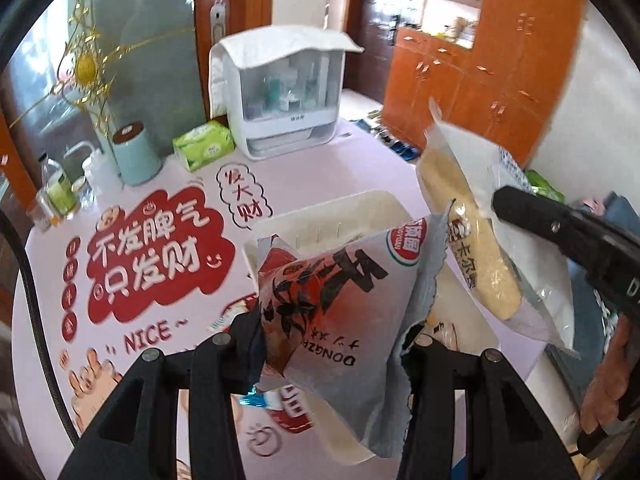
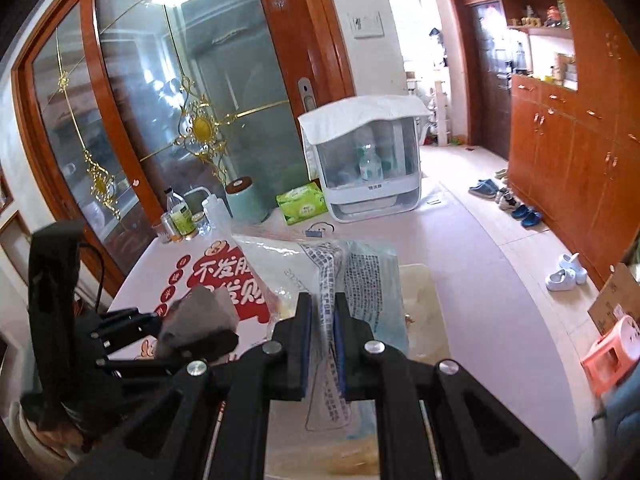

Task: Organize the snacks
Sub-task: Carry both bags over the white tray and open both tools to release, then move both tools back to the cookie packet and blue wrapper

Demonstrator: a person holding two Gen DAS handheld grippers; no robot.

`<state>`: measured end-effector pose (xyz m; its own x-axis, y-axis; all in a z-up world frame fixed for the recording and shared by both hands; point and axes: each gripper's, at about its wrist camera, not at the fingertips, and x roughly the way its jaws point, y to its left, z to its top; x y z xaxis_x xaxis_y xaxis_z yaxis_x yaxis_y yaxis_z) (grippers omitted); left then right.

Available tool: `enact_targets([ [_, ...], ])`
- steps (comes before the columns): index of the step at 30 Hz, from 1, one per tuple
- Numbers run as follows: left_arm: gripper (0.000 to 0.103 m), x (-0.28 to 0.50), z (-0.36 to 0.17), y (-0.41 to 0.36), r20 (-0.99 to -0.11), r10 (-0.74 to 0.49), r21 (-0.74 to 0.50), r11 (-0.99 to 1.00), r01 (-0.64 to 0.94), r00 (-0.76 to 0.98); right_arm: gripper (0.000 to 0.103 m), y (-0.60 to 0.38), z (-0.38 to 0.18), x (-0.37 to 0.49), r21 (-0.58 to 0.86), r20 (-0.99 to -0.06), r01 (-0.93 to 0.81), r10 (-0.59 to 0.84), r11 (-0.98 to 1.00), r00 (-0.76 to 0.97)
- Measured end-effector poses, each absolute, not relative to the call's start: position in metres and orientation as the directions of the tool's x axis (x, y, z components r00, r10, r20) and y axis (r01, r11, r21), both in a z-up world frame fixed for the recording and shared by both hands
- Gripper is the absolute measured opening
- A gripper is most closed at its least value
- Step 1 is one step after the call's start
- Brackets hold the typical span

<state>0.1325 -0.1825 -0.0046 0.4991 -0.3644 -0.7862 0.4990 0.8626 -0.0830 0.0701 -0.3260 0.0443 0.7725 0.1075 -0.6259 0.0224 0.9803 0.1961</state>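
Left wrist view shows a red-and-white snack packet (image 1: 340, 300) clamped in the left gripper's (image 1: 332, 344) part-open jaws and a clear-wrapped cake (image 1: 476, 236) pinched in the right gripper's (image 2: 322, 316) shut jaws, both aloft over the white bin (image 1: 332, 212) on the counter (image 1: 320, 172), so neither seems stowed yet.

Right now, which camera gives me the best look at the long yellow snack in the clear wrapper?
The left wrist view: the yellow snack packet shows nearly full length there, hanging from the right gripper. The right wrist view shows only its printed back, pinched between the jaws.
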Motion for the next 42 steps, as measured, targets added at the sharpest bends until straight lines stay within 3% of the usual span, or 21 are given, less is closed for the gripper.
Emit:
enact_targets([
  [5, 0.055, 0.14, -0.023, -0.21, -0.826, -0.282, -0.055, 0.903, 0.427, 0.489, 0.011, -0.358, 0.032, 0.097, 0.226, -0.646, -0.028, 0.171, 0.974, 0.744],
  [7, 0.08, 0.142, -0.026, -0.215, -0.832, -0.257, -0.04, 0.912, 0.409, 0.492, 0.014, -0.364, 0.026, 0.108, 0.232, -0.655, -0.044, 0.19, 0.972, 0.731],
  [9, 0.092, 0.142, -0.026, -0.219, -0.823, -0.234, -0.022, 0.923, 0.383, 0.517, 0.015, -0.37, 0.02, 0.118, 0.251, -0.665, -0.059, 0.217, 0.966, 0.714],
  [11, 0.093, 0.141, -0.026, -0.222, -0.818, -0.217, -0.007, 0.93, 0.367, 0.532, 0.017, -0.372, 0.019, 0.122, 0.244, -0.661, -0.059, 0.21, 0.968, 0.721],
  [16, 0.093, 0.142, -0.026, -0.219, -0.829, -0.163, 0.015, 0.95, 0.312, 0.536, 0.042, -0.377, 0.025, 0.127, 0.233, -0.636, -0.086, 0.219, 0.969, 0.74],
  [19, 0.093, 0.14, -0.024, -0.209, -0.826, -0.142, 0.02, 0.96, 0.281, 0.545, 0.052, -0.376, 0.028, 0.121, 0.209, -0.625, -0.099, 0.21, 0.973, 0.752],
  [28, 0.093, 0.127, -0.022, -0.178, -0.824, -0.129, -0.013, 0.978, 0.21, 0.551, 0.054, -0.376, 0.024, 0.105, 0.271, -0.638, -0.11, 0.264, 0.956, 0.724],
  [42, 0.093, 0.115, -0.022, -0.149, -0.807, -0.026, 0.059, 0.991, 0.123, 0.591, 0.062, -0.346, 0.026, 0.082, 0.266, -0.615, -0.183, 0.313, 0.946, 0.724],
])
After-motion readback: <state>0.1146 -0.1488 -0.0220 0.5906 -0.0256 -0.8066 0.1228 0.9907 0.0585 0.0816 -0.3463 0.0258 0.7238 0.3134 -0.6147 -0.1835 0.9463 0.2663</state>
